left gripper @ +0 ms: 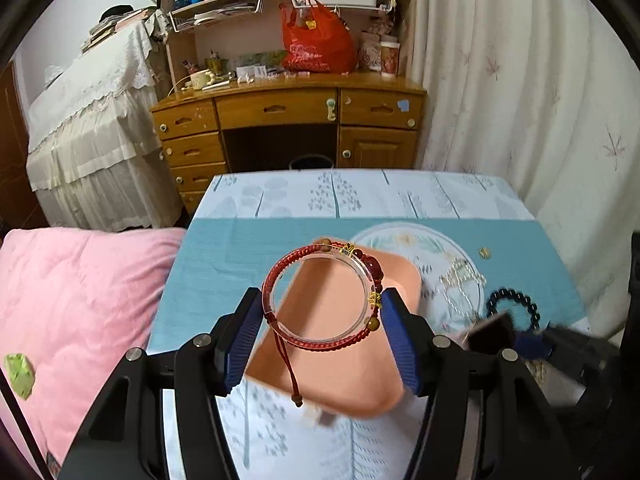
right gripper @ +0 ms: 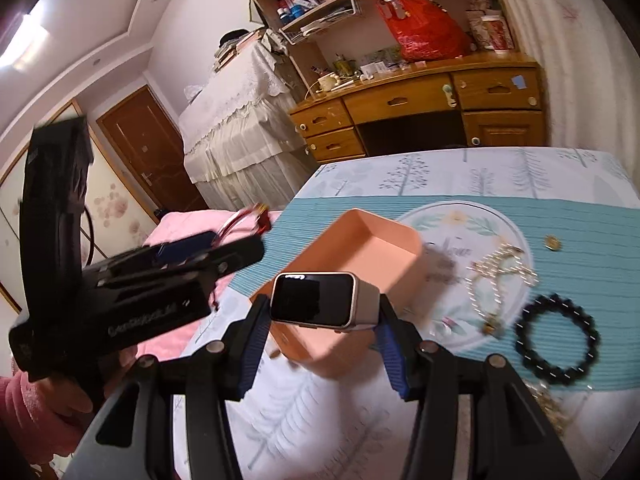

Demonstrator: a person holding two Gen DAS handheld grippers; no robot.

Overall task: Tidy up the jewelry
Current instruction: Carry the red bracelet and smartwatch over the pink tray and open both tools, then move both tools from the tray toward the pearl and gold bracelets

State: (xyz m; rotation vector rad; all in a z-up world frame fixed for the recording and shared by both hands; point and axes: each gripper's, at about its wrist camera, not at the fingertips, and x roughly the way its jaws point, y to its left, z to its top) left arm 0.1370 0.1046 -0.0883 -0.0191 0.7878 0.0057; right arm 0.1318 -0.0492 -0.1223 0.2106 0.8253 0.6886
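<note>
My left gripper (left gripper: 323, 312) is shut on a red braided bracelet (left gripper: 324, 296) wrapped round a clear ring, held above the pink tray (left gripper: 332, 372). My right gripper (right gripper: 322, 320) is shut on a smartwatch (right gripper: 316, 298) with a black screen and pale band, held over the near side of the same tray (right gripper: 372, 248). The left gripper also shows in the right wrist view (right gripper: 224, 240), to the left of the tray. A black bead bracelet (right gripper: 558, 338), a pearl piece (right gripper: 500, 276) and a small gold piece (right gripper: 553, 243) lie on the mat right of the tray.
The table carries a teal mat (right gripper: 304, 224) over a tree-print cloth. A pink quilt (left gripper: 76, 300) lies left of the table. A wooden desk (left gripper: 288, 120) with shelves and a red bag stands behind. A curtain (left gripper: 520, 100) hangs at right.
</note>
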